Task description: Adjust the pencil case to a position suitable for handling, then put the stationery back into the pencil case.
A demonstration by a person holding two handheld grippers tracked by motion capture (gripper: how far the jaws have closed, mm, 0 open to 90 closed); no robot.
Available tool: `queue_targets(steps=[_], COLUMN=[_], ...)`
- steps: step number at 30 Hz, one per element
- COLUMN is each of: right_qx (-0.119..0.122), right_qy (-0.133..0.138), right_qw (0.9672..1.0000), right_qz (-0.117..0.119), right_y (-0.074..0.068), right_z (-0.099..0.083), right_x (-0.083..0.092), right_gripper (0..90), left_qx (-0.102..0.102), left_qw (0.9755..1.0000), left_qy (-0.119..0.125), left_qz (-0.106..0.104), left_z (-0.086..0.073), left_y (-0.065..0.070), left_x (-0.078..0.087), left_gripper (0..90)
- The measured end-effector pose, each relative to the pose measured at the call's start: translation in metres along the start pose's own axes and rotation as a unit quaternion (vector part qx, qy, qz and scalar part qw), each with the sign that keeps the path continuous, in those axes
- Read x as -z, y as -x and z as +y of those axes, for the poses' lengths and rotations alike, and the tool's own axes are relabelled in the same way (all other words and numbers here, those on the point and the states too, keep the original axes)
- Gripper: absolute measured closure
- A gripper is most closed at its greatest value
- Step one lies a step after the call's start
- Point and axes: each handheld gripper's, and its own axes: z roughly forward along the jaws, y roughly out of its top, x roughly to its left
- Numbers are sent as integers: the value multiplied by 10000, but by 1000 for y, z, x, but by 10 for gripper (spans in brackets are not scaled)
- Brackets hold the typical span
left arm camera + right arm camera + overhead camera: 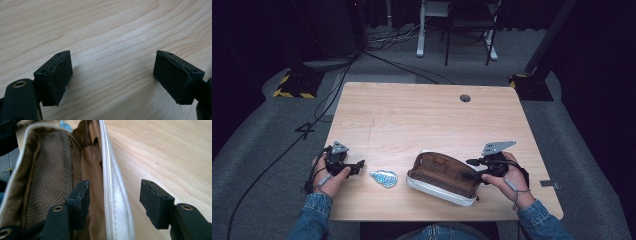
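A white pouch (439, 175) with a brown lining lies open near the table's front edge, right of centre. My right gripper (470, 169) is open and straddles the pouch's white zipper rim (112, 195) at its right end: one jaw is inside against the brown mesh lining (50, 175), the other outside over bare wood. A small blue-and-white packet (384, 178) lies flat on the table left of the pouch, and its edge peeks over the pouch (65, 124). My left gripper (359, 165) rests left of the packet, open, with only wood between its jaws (112, 71).
The wooden table (422, 115) has a round cable hole (465, 98) at the back right. Cables (332, 95) run across the grey floor on the left. Stand bases with yellow-black tape (294, 85) and a chair frame (467, 30) stand beyond the table.
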Motion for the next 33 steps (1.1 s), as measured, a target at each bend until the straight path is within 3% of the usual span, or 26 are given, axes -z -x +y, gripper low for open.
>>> queue_targets(steps=[4,9,15,22,23,26,29,33], right_qx=[-20,-67,-251,-420,-408,-450,-522,-700], right_qy=[214,420,652,745,725,682,532,415], right_qw=[9997,9988,9965,9938,9927,9918,9889,9875], right_qz=[-104,-261,-449,-706,-869,-987,-1282,-1353], right_y=[-1,1,10,19,21,25,34,45], right_z=[0,-5,-11,-21,-24,-26,-34,-45], right_x=[14,31,51,64,68,70,69,63], right_gripper=[419,416,419,419,417,416,416,413], left_qx=[-23,-272,-266,-422,-565,-772,-1078,-1306], left_qw=[9999,9996,9995,9988,9979,9963,9927,9886], left_qy=[-80,-120,68,131,127,106,120,134], left_qz=[-66,-24,-123,-217,-288,-349,-527,-737], left_z=[2,3,-1,-3,-1,1,3,3], left_y=[2,9,12,18,22,27,35,46], left_x=[4,13,29,37,37,36,37,38], left_gripper=[214,213,212,206,204,200,185,174])
